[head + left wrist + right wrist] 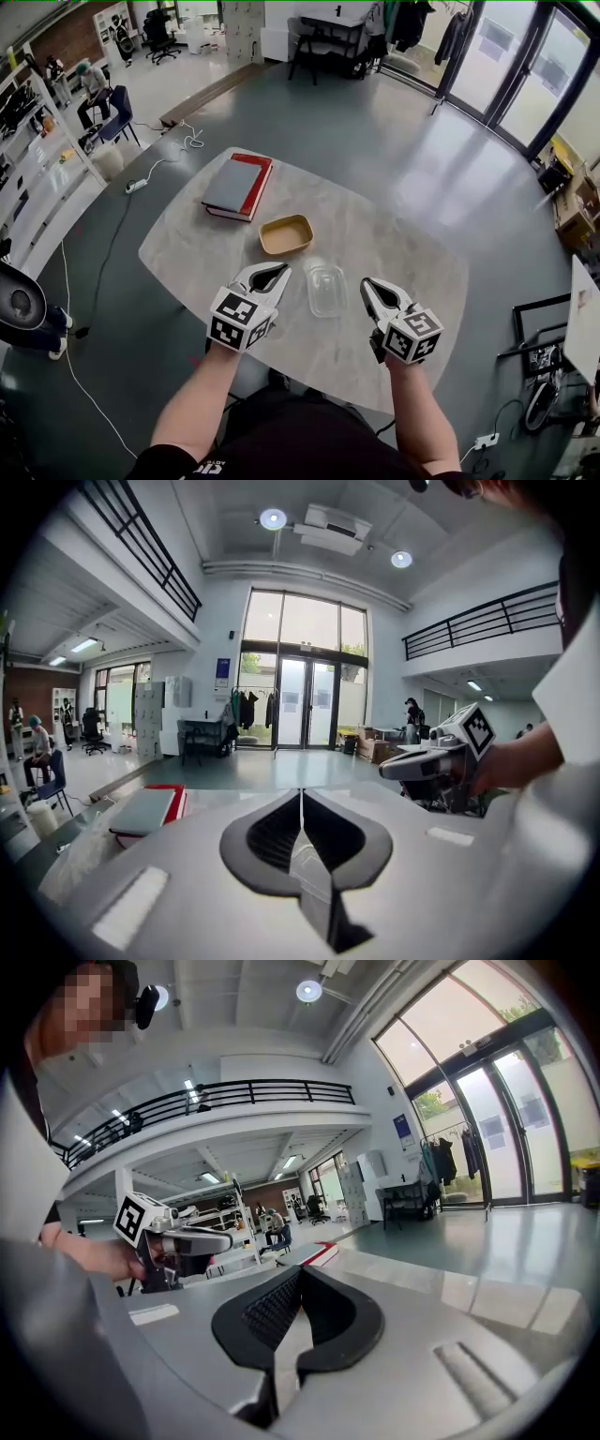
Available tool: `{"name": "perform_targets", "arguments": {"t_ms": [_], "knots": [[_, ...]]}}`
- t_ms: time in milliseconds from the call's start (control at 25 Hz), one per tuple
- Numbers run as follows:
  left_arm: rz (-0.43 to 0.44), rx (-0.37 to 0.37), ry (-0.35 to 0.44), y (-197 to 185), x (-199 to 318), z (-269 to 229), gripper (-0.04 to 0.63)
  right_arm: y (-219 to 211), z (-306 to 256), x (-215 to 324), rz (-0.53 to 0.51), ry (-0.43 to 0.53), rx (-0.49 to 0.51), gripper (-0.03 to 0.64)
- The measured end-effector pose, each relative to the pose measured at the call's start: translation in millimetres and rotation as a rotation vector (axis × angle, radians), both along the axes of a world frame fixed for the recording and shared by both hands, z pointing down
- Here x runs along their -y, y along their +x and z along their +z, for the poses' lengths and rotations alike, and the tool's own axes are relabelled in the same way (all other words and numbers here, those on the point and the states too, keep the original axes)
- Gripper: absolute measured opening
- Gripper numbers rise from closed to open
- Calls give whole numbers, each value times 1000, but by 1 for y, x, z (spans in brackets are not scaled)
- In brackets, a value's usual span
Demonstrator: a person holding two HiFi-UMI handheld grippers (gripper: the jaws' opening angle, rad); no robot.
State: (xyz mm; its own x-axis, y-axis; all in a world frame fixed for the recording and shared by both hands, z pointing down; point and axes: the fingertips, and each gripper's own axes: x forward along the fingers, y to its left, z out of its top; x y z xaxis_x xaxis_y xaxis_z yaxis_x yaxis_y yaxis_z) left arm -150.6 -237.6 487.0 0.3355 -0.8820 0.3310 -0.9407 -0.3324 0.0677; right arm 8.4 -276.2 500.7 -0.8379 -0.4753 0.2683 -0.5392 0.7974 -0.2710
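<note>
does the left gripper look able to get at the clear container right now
Probably yes: the left gripper is just left of the clear container, bare table between them, and the right gripper is on the far side. The left gripper's jaws are together, so they would need opening first.

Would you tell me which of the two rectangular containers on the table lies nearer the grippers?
The clear plastic rectangular container, lying between the left gripper and right gripper; the tan rectangular container sits farther off.

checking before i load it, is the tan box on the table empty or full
Empty: the head view shows the tan box with a bare bottom.
</note>
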Motion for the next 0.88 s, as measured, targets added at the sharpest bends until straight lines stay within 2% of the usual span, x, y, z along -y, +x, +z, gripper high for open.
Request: {"name": "perform_targets", "arguments": {"t_ms": [400,640,880], "knots": [[100,-30,1,-7,34,22,9,-38,61,4,-5,-102,-187,14],[115,-38,-3,-14,42,41,8,-51,89,10,-7,-137,-288,14],[117,-43,-6,-17,50,56,8,-64,123,5,-71,-193,-373,15]]}}
